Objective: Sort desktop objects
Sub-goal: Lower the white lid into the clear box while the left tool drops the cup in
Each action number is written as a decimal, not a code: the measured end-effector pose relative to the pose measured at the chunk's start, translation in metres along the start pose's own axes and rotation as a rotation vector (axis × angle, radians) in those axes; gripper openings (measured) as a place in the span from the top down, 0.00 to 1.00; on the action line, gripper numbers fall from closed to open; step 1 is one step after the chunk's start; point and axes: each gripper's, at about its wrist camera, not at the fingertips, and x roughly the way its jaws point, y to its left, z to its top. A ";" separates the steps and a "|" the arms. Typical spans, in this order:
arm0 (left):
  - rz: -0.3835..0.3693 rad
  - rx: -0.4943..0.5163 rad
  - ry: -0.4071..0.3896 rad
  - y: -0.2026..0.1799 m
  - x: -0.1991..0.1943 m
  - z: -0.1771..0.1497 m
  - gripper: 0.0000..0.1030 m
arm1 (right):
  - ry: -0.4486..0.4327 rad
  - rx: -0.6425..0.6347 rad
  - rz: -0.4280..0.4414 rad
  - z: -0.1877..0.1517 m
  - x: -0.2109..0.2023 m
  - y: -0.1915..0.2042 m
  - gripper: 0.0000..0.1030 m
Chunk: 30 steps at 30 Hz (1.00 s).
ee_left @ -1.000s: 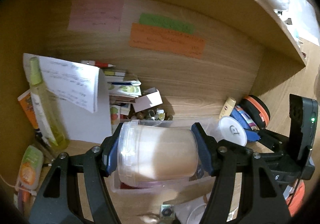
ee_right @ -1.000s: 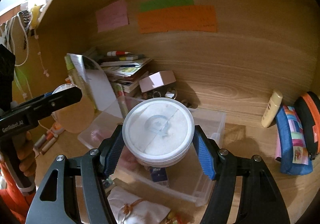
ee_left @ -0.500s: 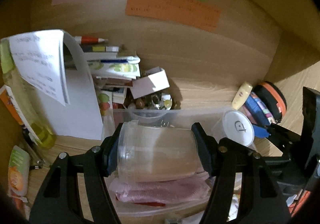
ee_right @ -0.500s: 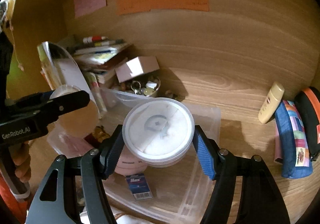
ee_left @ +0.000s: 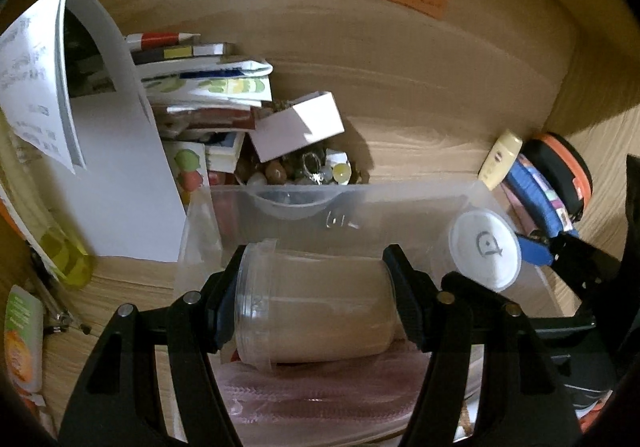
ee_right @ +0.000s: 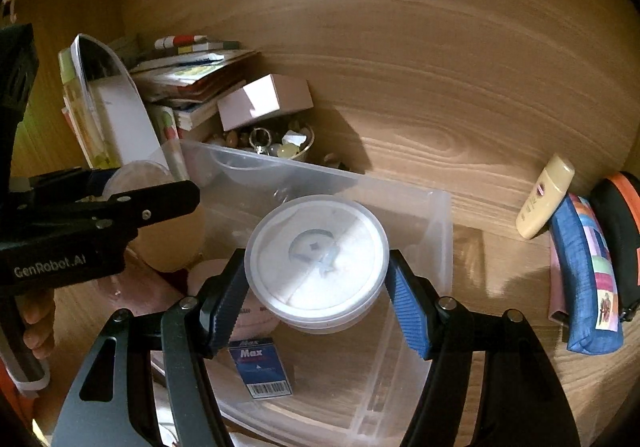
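Both of my hands have sunk toward the clear bin (ee_right: 400, 215) since a second ago; it now fills the space just below and ahead of each pair of jaws, where before it sat lower in view.

My left gripper (ee_left: 314, 303) pinches a clear cup (ee_left: 316, 307) lying on its side, one pad on its rimmed mouth end and the other on its base. It hangs over the bin's near end, above something pink and soft lying on the bin floor. My right gripper (ee_right: 316, 283) pinches a round white tub (ee_right: 316, 259) across its width, lid facing up and toward the lens, held over the middle of the bin. A small blue box (ee_right: 262, 369) lies on the bin floor just under my right jaws.

I judge both containers to be light, thin plastic. The cup looks smooth, and squeezed end to end it could pop out sideways if I tilt it or press harder. Its wall would probably flex, so the rim and base seem the stiffest places to hold. The tub's lid edge gives my pads a firm ridge, though too much squeeze might spring the lid. Neither seems fragile, so I would release them low in the bin to keep them from rolling.
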 end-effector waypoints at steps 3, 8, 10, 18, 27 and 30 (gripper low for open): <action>0.014 0.019 0.000 -0.003 0.002 -0.003 0.37 | -0.010 -0.014 -0.019 0.000 0.000 0.003 0.38; 0.024 0.025 0.009 -0.003 0.005 -0.005 0.37 | -0.049 -0.040 -0.044 0.000 -0.006 0.007 0.38; 0.027 0.023 0.016 -0.003 0.006 -0.005 0.37 | -0.050 -0.050 -0.049 0.000 -0.006 0.009 0.38; 0.024 0.047 -0.064 -0.008 -0.011 -0.004 0.31 | -0.064 -0.058 -0.084 -0.001 -0.007 0.010 0.26; 0.022 0.044 -0.109 -0.007 -0.026 -0.002 0.28 | -0.084 -0.034 -0.079 -0.002 -0.013 0.008 0.21; 0.013 0.026 -0.138 -0.004 -0.036 0.002 0.24 | -0.098 -0.014 -0.056 0.000 -0.021 0.004 0.21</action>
